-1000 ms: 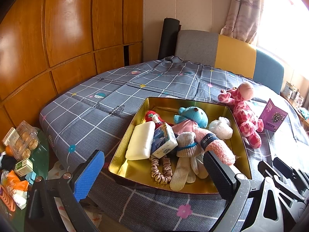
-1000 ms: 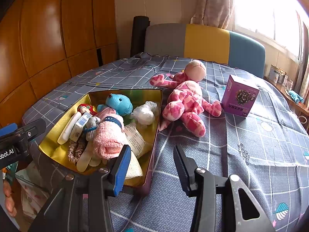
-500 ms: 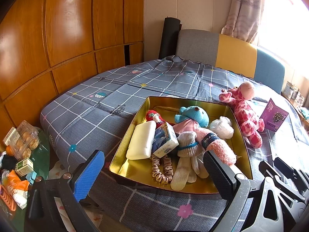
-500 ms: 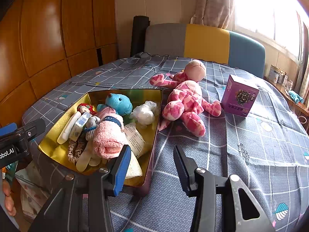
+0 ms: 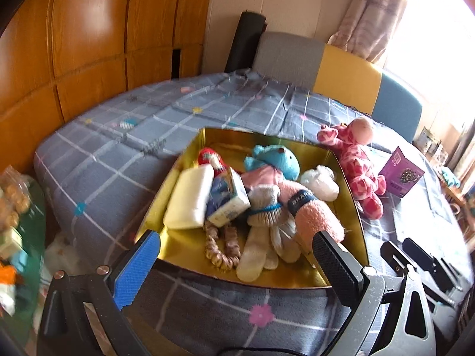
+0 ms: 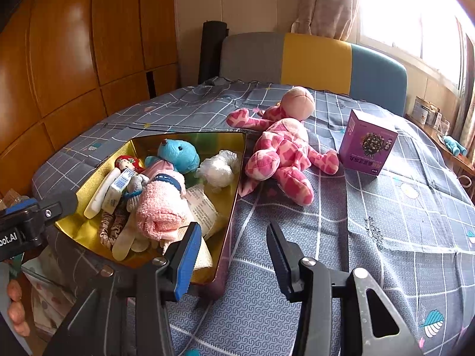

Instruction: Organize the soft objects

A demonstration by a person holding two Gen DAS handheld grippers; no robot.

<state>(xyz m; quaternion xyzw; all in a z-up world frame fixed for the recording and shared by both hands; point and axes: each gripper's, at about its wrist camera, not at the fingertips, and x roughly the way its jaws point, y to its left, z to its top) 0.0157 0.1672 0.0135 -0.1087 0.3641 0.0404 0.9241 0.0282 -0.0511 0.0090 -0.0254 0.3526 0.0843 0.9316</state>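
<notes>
**One plush still outside the tin**

Left to right: the left gripper [image 5: 237, 270] hangs over the near rim of the gold tin [image 5: 190, 249], jaws spread wide and holding nothing; the right gripper [image 6: 234, 255] hovers above the bedspread [image 6: 386, 225] just beside the tin, jaws partly apart, also empty.

The pink spotted plush [image 6: 285, 154] lies on the bedspread against the tin's right wall, near the purple box [image 6: 366, 146].

Risks, as I judge them: the tin looks nearly full, so the plush may spill over; a limb-only grip could slip; the sweep might topple the box.

Count: one tin; one pink plush outside; one blue bear [image 5: 274, 160] inside; one purple box.
</notes>
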